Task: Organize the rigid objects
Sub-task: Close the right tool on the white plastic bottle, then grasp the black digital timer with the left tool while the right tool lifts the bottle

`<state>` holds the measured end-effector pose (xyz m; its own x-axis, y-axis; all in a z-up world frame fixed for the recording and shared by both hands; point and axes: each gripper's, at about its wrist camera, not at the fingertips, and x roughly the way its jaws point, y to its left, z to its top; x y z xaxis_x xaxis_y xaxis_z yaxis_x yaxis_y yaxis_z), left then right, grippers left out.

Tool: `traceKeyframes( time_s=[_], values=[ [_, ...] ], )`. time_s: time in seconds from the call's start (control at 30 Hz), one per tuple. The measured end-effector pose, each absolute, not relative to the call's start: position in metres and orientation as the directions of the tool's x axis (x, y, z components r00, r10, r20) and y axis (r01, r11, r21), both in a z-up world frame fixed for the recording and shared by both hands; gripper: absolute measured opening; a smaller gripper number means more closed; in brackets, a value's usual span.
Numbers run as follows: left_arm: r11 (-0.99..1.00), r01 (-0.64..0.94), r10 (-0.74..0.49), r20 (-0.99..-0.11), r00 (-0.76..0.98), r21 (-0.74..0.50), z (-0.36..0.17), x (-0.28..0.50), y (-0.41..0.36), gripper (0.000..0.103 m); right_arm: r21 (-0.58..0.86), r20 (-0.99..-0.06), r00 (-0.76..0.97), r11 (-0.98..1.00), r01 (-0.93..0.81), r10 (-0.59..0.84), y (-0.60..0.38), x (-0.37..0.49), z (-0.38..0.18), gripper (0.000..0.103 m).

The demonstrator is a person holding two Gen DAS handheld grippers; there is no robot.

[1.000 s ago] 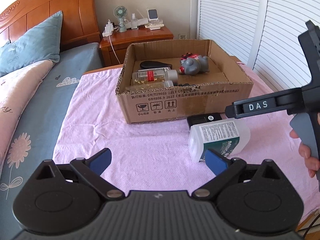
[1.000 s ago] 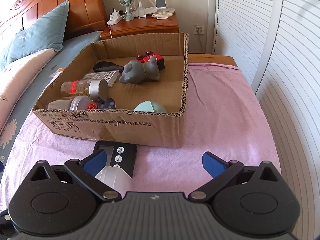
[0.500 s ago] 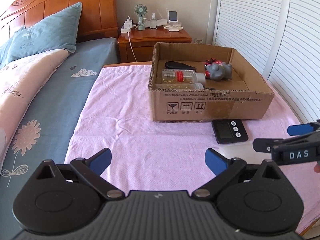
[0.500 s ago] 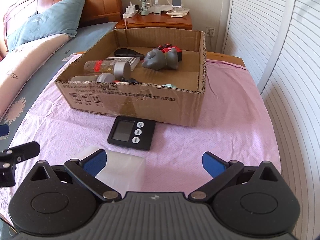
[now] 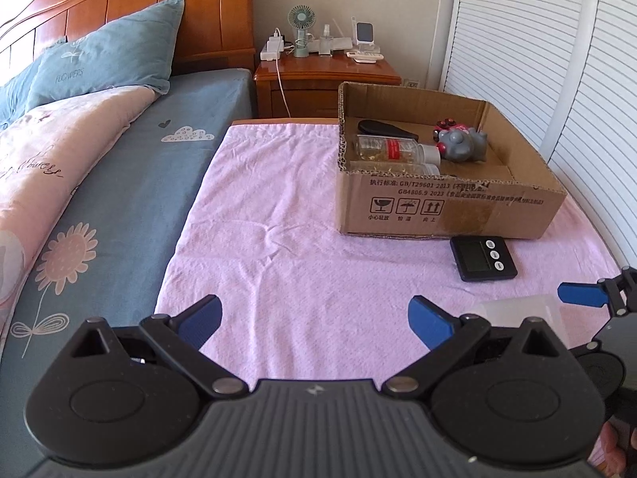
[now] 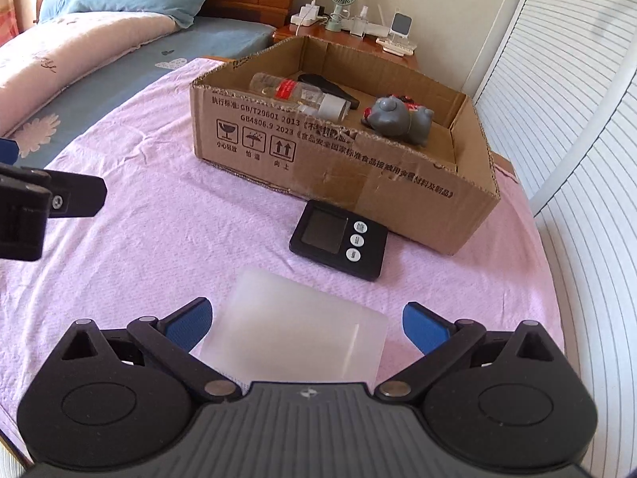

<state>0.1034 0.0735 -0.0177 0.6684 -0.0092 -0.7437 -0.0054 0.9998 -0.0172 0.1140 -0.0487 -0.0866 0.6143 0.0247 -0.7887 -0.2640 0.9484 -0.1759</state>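
Observation:
A translucent white bottle [image 6: 294,326] lies on the pink cloth between the wide-spread fingers of my right gripper [image 6: 306,322], which is open; neither pad clearly touches it. Just beyond it sits a black digital timer [image 6: 338,239], in front of the cardboard box [image 6: 338,167]. The box holds clear bottles [image 6: 294,93], a grey toy figure [image 6: 398,119], a red toy car and a black item. My left gripper [image 5: 314,318] is open over bare cloth, left of the bottle [image 5: 517,310] and timer [image 5: 481,259]. It shows in the right wrist view as the left gripper [image 6: 51,199].
The pink cloth [image 5: 278,219] covers a low table beside a bed [image 5: 99,183] with pillows on the left. A wooden nightstand [image 5: 326,75] with a fan and chargers stands behind the box. White louvred doors [image 5: 557,59] run along the right.
Both grippers have drawn back from the box. The left one shifted leftwards, away from the bottle. The right one now has the white bottle between its open fingers.

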Motion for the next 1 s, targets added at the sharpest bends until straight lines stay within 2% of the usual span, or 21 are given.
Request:
traceKeyframes(
  time_s=[0.47,0.77,1.0],
  values=[
    [0.994,0.105,-0.072,-0.765,0.64,-0.006,-0.021,0.115,0.037,0.099,-0.079,-0.804,0.594,0.991,-0.106,-0.001,-0.126,0.119,-0.096,0.103],
    [0.983,0.171,-0.157,-0.779,0.607,-0.065,-0.026,0.145,-0.002,0.099,-0.047,-0.808,0.586,0.983,-0.176,0.066,-0.146,0.113,-0.111,0.103],
    [0.974,0.218,-0.185,-0.794,0.579,-0.068,-0.047,0.176,-0.039,0.099,-0.017,-0.792,0.6,0.978,-0.208,0.114,-0.154,0.109,-0.115,0.103]
  ],
)
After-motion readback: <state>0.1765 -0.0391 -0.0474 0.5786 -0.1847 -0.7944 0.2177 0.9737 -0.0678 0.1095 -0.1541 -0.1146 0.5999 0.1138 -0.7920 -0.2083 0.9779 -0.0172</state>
